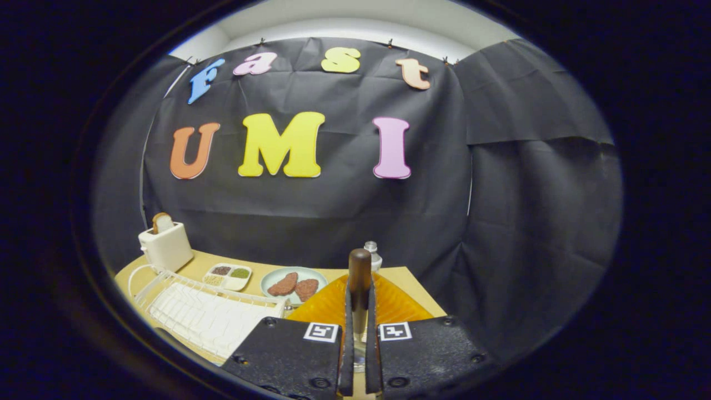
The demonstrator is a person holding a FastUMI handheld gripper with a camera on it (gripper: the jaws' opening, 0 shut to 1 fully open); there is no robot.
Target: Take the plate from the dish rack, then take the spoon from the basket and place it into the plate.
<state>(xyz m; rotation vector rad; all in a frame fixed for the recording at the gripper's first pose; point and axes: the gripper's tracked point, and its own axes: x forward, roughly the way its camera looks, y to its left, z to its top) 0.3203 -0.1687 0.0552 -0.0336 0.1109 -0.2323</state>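
- Black cloth (344, 216) hangs as the booth's back wall behind a light wooden table (211, 262), with a strip of white wall above the cloth.
- The gripper (359, 311) shows low in the gripper view, its two fingers (347, 344) drawn close together with only a narrow slot left between them.
- In that slot stands a spoon with a dark brown wooden handle (359, 275); the rounded handle end rises above the fingertips, and both fingers press on its shaft, so the grip is closed on the spoon.
- Directly beyond the fingers, under the spoon, lies a translucent amber ribbed plate (328, 305), spreading out to either side of them.
- A white wire dish rack (205, 314) sits on the table just beside the amber plate, toward the table's left edge.
- Farther back on the table rests a pale round plate carrying two brown meat patties (293, 282).
- Next to it is a small white divided tray with seeds or grains in its compartments (228, 276).
- At the table's far left corner stands a white toaster with a slice of bread sticking out of the top (165, 244).
- A small clear bottle with a cap (372, 253) peeks out just behind the spoon's handle.
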